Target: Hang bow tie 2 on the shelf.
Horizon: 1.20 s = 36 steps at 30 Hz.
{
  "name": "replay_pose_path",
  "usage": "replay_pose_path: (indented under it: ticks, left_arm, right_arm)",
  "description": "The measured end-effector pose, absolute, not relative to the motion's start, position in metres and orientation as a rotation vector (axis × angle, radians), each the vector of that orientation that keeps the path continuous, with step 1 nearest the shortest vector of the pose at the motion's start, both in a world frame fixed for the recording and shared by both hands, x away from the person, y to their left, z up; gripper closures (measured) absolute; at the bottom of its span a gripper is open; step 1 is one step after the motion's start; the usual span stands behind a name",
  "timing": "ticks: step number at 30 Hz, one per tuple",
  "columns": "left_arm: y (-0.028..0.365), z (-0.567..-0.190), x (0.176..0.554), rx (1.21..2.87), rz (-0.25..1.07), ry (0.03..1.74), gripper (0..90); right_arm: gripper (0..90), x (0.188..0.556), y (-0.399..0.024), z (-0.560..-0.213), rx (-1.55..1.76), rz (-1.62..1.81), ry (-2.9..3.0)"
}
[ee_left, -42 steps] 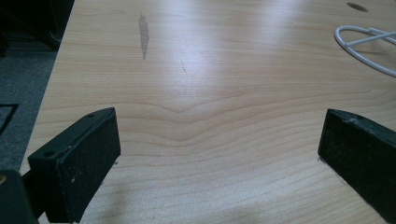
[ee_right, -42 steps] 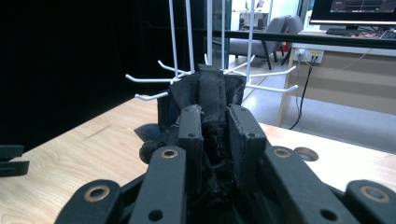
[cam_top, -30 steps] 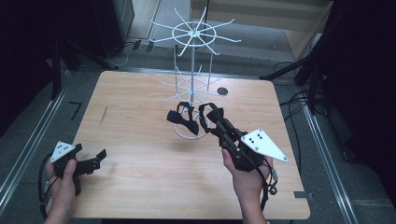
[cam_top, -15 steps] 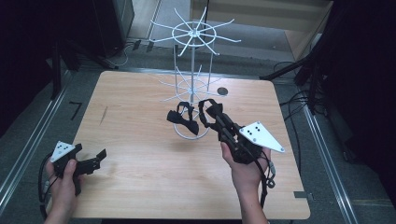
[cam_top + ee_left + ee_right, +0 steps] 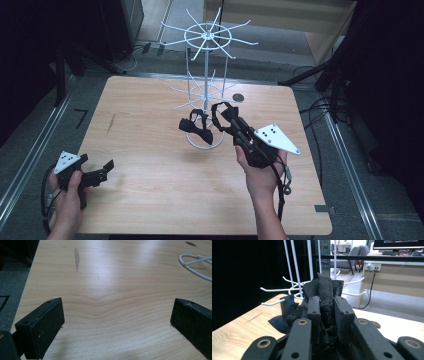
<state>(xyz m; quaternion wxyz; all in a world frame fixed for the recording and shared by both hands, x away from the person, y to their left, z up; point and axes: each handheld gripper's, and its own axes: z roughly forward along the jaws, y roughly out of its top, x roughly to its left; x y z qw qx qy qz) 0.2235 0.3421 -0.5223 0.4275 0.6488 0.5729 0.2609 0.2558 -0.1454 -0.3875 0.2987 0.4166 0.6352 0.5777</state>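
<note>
My right gripper [image 5: 225,116] pinches a black cloth [image 5: 324,290] at the frame's center, beside the white rack [image 5: 206,90]. My left gripper [image 5: 102,170], lower left, has its jaws spread above the table [image 5: 150,190].

Rack [image 5: 205,90] at table's [image 5: 150,200] far middle, bow tie [image 5: 196,127] seemingly on it

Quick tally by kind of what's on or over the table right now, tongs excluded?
White wire rack: 1
Black fabric pieces: 2, one hanging on the rack, one clamped in the right tongs
Total: 3
</note>
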Motion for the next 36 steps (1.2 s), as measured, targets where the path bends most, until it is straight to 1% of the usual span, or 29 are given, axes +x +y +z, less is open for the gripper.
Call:
replay_pose_path:
  ticks: [12,27,31,32,36]
  left_arm:
    - [0.342,-0.522,0.224,1.62,0.647,1.431,0.0]
    - [0.342,-0.522,0.224,1.616,0.647,1.43,0.0]
    - [0.342,-0.522,0.224,1.616,0.646,1.429,0.0]
    - [0.342,-0.522,0.224,1.617,0.646,1.429,0.0]
    - [0.342,-0.522,0.224,1.618,0.647,1.43,0.0]
  right_arm:
    - [76.8,0.268,-0.149,-0.397,1.186,1.553,1.684]
    - [75.1,0.283,-0.144,-0.42,1.271,1.498,1.751]
    - [71.1,0.286,-0.144,-0.427,1.288,1.486,1.772]
    - [68.5,0.288,-0.145,-0.432,1.302,1.478,1.787]
    - [64.9,0.29,-0.146,-0.438,1.319,1.461,1.813]
